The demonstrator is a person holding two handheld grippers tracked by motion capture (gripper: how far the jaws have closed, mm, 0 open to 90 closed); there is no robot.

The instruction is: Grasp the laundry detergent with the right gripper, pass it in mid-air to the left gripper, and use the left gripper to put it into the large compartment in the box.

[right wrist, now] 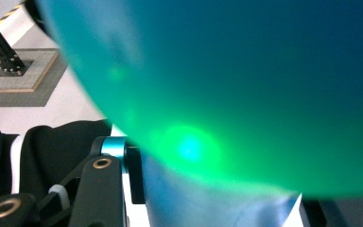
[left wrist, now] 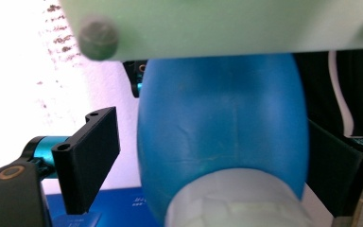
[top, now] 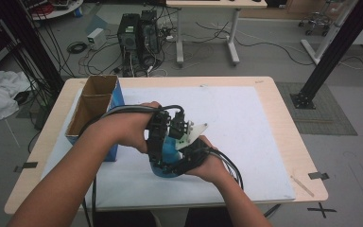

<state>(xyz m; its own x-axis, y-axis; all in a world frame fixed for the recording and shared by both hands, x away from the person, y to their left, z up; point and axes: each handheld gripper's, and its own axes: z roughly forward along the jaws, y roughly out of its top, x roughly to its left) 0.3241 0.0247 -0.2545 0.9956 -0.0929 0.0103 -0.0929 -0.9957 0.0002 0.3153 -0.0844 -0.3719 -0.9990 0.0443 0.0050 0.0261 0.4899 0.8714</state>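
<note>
Now right hand-held gripper (top: 172, 163) clenched on blue balloon (left wrist: 222, 127); left hand-held gripper (top: 158, 142) released w/ balloon between jaws.

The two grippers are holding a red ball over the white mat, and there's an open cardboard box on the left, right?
Not quite: the ball is blue, not red, as the left gripper view shows. The rest holds: both grippers meet around it over the white mat, with the open cardboard box on the left.

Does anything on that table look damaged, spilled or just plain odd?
Nothing looks spilled or broken. One oddity: the open cardboard box stands at the table's left edge, off the white mat. The blue rubber bulb looks whole, apart from a faint surface crease.
</note>
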